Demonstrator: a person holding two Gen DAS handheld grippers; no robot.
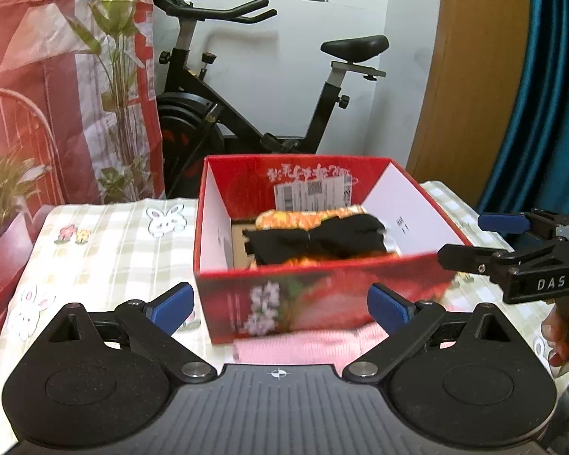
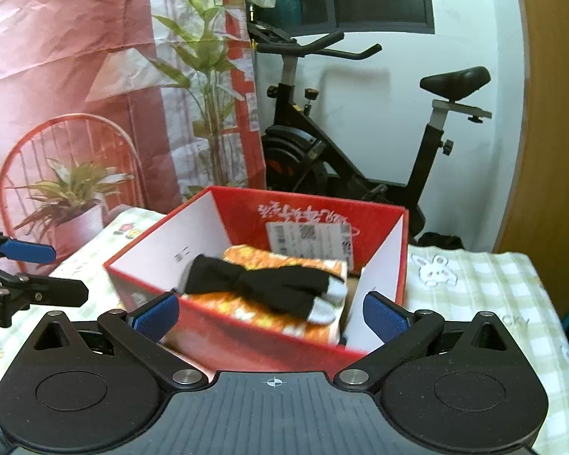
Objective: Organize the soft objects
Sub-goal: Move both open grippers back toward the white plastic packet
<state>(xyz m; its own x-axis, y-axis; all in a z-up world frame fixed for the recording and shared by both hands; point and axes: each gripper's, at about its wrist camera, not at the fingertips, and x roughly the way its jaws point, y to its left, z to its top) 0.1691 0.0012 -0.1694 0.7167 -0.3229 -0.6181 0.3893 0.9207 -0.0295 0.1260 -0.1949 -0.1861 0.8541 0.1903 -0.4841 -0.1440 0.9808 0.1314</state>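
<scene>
Your right gripper [image 2: 272, 313] stands wide open before the red cardboard box [image 2: 246, 326]; black socks [image 2: 269, 288] lie atop an orange folded cloth [image 2: 246, 309] inside.

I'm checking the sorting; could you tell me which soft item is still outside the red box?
The pink cloth, lying on the tablecloth against the box's near wall.

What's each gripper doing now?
Left gripper: open, holding nothing.
Right gripper: open, holding nothing.
</scene>
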